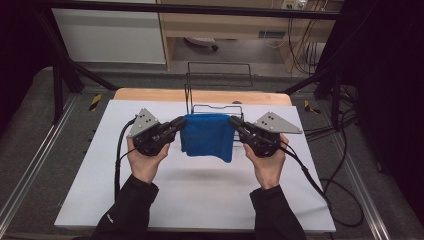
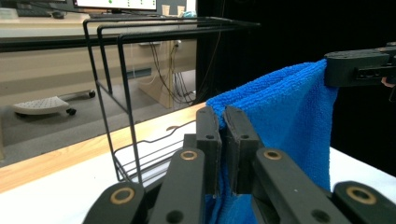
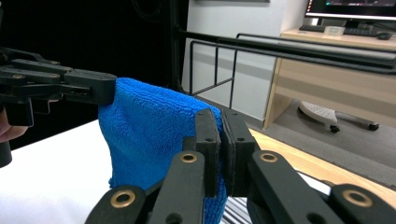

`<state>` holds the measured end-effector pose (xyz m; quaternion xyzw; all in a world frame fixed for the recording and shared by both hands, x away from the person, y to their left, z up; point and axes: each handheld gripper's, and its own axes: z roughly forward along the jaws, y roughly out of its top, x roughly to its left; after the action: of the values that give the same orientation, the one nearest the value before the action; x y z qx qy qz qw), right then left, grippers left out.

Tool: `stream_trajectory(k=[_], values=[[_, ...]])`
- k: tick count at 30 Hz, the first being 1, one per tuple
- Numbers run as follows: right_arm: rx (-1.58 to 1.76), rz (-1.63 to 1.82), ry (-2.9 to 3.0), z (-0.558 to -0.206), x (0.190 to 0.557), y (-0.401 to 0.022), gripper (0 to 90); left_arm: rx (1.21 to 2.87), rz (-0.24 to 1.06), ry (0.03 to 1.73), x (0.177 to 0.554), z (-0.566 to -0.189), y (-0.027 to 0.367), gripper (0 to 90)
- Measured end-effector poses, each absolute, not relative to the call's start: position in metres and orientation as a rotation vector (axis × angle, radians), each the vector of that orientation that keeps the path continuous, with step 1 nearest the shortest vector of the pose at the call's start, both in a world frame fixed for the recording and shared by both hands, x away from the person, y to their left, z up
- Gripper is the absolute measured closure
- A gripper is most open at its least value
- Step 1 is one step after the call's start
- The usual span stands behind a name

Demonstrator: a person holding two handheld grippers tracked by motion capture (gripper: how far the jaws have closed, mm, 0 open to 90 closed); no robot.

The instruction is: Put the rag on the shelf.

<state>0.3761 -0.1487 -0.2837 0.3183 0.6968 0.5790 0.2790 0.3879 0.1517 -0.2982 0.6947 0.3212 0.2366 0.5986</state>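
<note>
The high view looks forward and down on the table point(image 1: 200, 200); both gripper views sit close, level, sharing the blue cloth point(image 2: 289, 121), perhaps also the wire rack point(image 3: 219, 70).

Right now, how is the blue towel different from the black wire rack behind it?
The blue towel is soft, fuzzy cloth; the black wire rack is thin, stiff bars you can see through. The towel hangs folded in the air, pinched at its top corners by the left gripper and right gripper; the rack stands on the table, untouched.
</note>
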Motion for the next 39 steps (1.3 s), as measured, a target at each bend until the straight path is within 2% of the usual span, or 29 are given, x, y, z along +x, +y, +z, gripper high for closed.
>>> stream_trajectory(k=[39], values=[[0.779, 1.583, 1.665, -0.219, 0.39, -0.165, 86.9, 1.47, 0.608, 0.661, 0.414, -0.23, 0.13, 85.0]])
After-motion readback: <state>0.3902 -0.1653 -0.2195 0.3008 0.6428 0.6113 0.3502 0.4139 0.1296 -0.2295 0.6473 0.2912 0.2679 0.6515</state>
